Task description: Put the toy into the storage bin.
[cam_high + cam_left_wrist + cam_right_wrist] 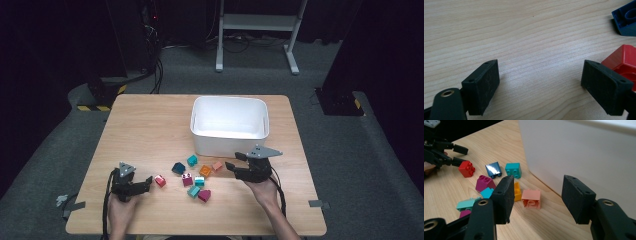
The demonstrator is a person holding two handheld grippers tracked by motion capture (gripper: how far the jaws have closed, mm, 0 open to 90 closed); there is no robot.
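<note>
A light wooden table [150, 130] with rounded corners is standing on grey carpet, and a white plastic bin [229, 126] is sitting on it toward the far side, right of centre. Just in front of the bin a loose bunch of toy bricks is lying scattered on the wood: a dark blue brick [178, 168], a teal brick [192, 160], an orange brick [205, 171], a peach brick [217, 166] nearest the bin's wall, a red brick [160, 180] off to the left, plus purple, mint and magenta ones at the near side.
</note>
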